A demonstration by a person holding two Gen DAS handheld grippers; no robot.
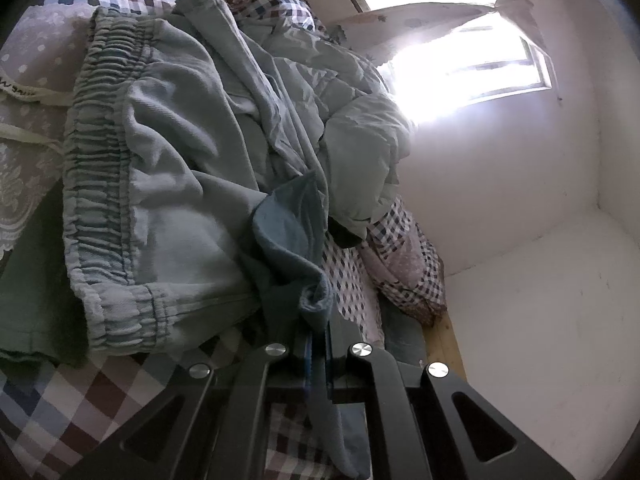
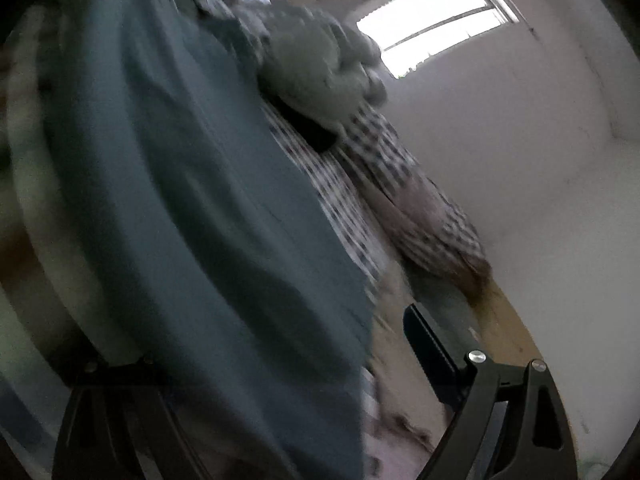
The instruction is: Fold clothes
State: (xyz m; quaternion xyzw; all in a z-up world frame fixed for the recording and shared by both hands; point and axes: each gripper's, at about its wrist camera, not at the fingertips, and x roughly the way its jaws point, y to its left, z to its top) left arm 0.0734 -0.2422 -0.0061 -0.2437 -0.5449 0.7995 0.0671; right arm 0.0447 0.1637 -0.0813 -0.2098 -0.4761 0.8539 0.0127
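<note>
Light blue-grey trousers (image 1: 172, 184) with a gathered elastic waistband (image 1: 96, 184) lie crumpled on the checked bedsheet (image 1: 72, 400). My left gripper (image 1: 317, 336) is shut on a bunched fold of their darker blue cloth (image 1: 288, 240), which runs down between the pads. In the blurred right wrist view the same blue-grey cloth (image 2: 192, 200) fills the left half and hangs over my right gripper's left finger, hiding it. My right gripper (image 2: 312, 316) is open; its right finger (image 2: 430, 344) stands bare, well clear of the cloth.
A dark green garment (image 1: 28, 280) lies at the left under the waistband. A grey-green quilt (image 1: 352, 152) is heaped behind, with a patchwork pillow (image 1: 412, 272) against the white wall (image 1: 540, 280). A wooden bed edge (image 1: 444, 340) runs along the wall. Bright window (image 1: 472, 60) above.
</note>
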